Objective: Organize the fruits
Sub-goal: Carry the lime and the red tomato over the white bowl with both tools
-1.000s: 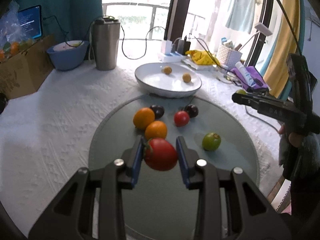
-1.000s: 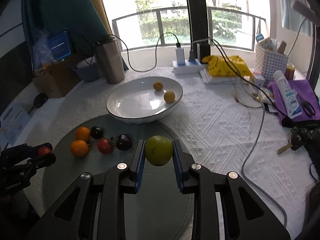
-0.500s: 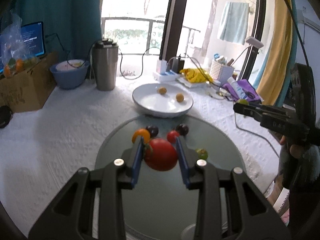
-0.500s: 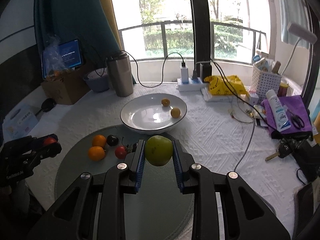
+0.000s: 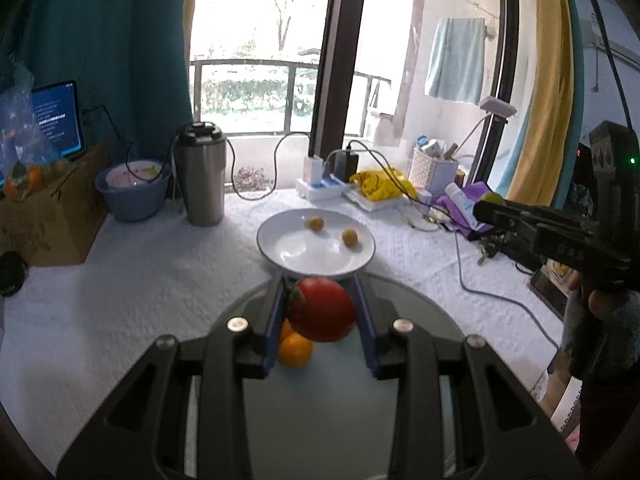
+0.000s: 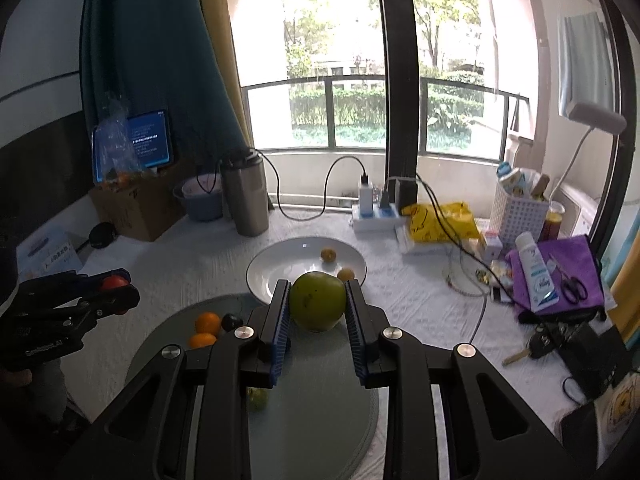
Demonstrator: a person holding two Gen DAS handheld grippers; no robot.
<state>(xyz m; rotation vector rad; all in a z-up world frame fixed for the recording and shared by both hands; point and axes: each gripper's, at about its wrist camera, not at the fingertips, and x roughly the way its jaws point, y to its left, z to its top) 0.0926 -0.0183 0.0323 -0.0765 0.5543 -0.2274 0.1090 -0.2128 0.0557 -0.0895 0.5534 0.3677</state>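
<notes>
The left gripper (image 5: pixel 320 316) is pinching a soft, easily bruised red tomato (image 5: pixel 322 309) across its middle, while the right gripper (image 6: pixel 317 307) is clamping a firmer, smooth green fruit (image 6: pixel 317 301) likewise.

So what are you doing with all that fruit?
A person is sorting fruit with a gripper in each hand. The left gripper is clamped on a red tomato, and the right gripper is clamped on a green fruit. Both are held up in the air in front of the white bowl, which has two small yellow fruits in it. Oranges and a dark fruit sit on the glass turntable.
</notes>
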